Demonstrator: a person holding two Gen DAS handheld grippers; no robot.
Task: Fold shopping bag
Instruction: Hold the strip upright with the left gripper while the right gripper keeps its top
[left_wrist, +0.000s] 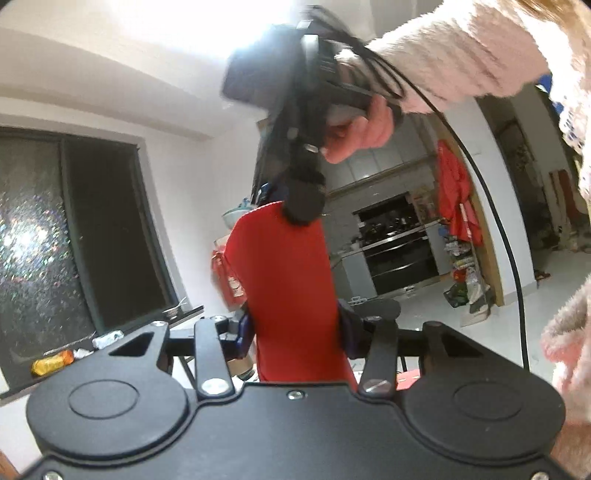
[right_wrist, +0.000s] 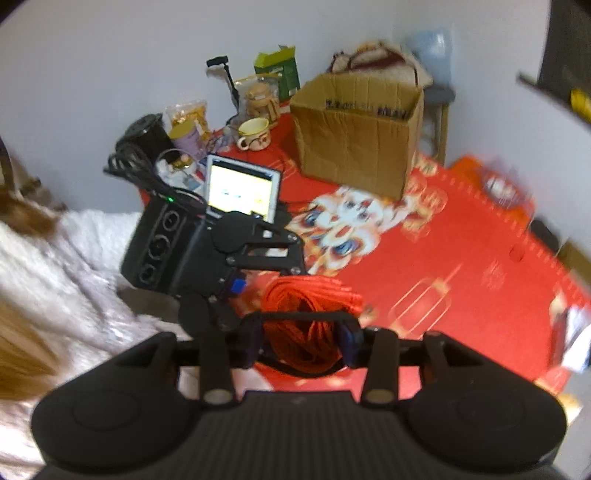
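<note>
Red fabric shopping bag (left_wrist: 291, 288) hangs upright, gathered, between both grippers.
Left gripper (left_wrist: 295, 334) pinches its lower part; right gripper (right_wrist: 301, 341), pointing down, pinches its top above the red patterned tablecloth (right_wrist: 461, 266).

Shopping bag (right_wrist: 306, 314) above tablecloth (right_wrist: 461, 258); cardboard box (right_wrist: 358, 133) seemingly behind it.

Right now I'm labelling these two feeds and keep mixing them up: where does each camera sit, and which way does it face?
Left wrist: rides the left gripper, facing level across the room to a window and oven; red bag between its fingers; right gripper, hand and fluffy sleeve above.
Right wrist: rides the right gripper, angled down at the red tablecloth and cardboard box; left gripper and sleeve at left.
Shared: the red bag, each other's gripper.
</note>
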